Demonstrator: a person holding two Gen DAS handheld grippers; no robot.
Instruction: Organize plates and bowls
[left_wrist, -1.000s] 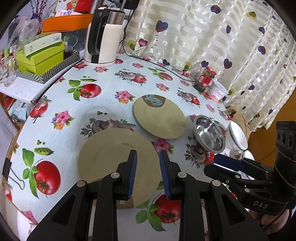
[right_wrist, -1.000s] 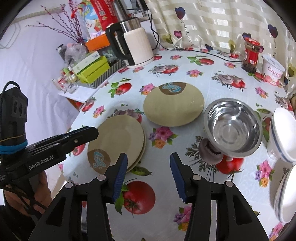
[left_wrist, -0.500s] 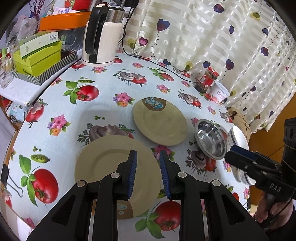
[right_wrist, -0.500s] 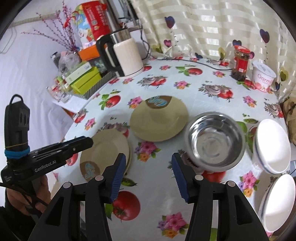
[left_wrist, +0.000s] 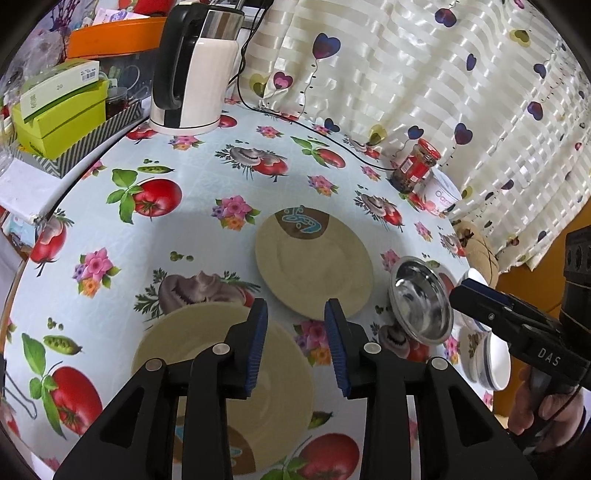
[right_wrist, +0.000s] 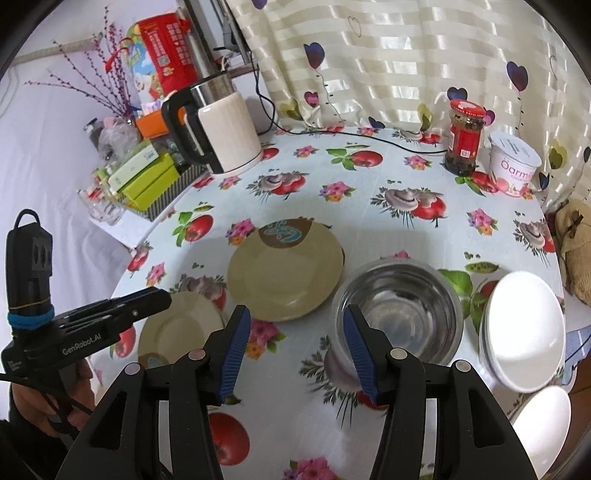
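Two tan plates lie on the fruit-print table. The near stack of plates (left_wrist: 221, 369) (right_wrist: 177, 328) is under my left gripper (left_wrist: 295, 350), which is open and empty above it. The single far plate (left_wrist: 314, 258) (right_wrist: 284, 273) lies mid-table. A steel bowl (right_wrist: 402, 314) (left_wrist: 421, 306) sits to its right. My right gripper (right_wrist: 295, 354) is open and empty, hovering just in front of the bowl's left rim. Two white bowls (right_wrist: 524, 328) (right_wrist: 543, 424) sit at the right edge.
A white kettle (left_wrist: 195, 70) (right_wrist: 221, 129) with its cord stands at the back left beside green boxes (left_wrist: 59, 107). A red-lidded jar (right_wrist: 463, 136) and a yogurt tub (right_wrist: 513, 164) stand at the back right by the curtain. The table edge is close on the left.
Both grippers have moved forward and to the right over the table. The left gripper's jaws have opened wider. The steel bowl now sits closer to the right gripper. No dish has moved.
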